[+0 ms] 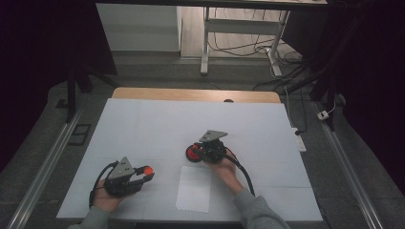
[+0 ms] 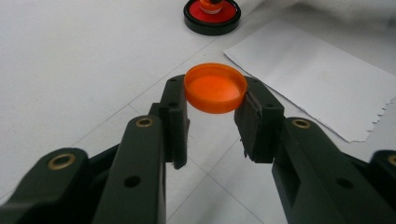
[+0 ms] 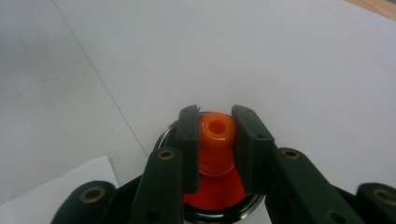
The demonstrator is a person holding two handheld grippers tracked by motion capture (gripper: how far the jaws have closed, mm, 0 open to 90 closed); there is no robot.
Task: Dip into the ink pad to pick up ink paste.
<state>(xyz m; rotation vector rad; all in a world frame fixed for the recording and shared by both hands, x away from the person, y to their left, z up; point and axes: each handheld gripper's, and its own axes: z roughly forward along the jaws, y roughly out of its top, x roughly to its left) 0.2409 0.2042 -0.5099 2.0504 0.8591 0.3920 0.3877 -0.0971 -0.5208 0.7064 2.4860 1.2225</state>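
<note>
An orange cap is pinched between the pads of my left gripper, open side up; in the high view this gripper sits at the near left with the cap at its tips. My right gripper is shut on the orange neck of a small bottle that stands in a round red dish with a black rim. The high view shows that gripper near the table's middle, with the dish just to its left.
A white sheet of paper with a torn edge lies between the two hands near the front edge. The table is covered in white, with a wooden strip at its far edge. Cables and a desk frame stand on the floor beyond.
</note>
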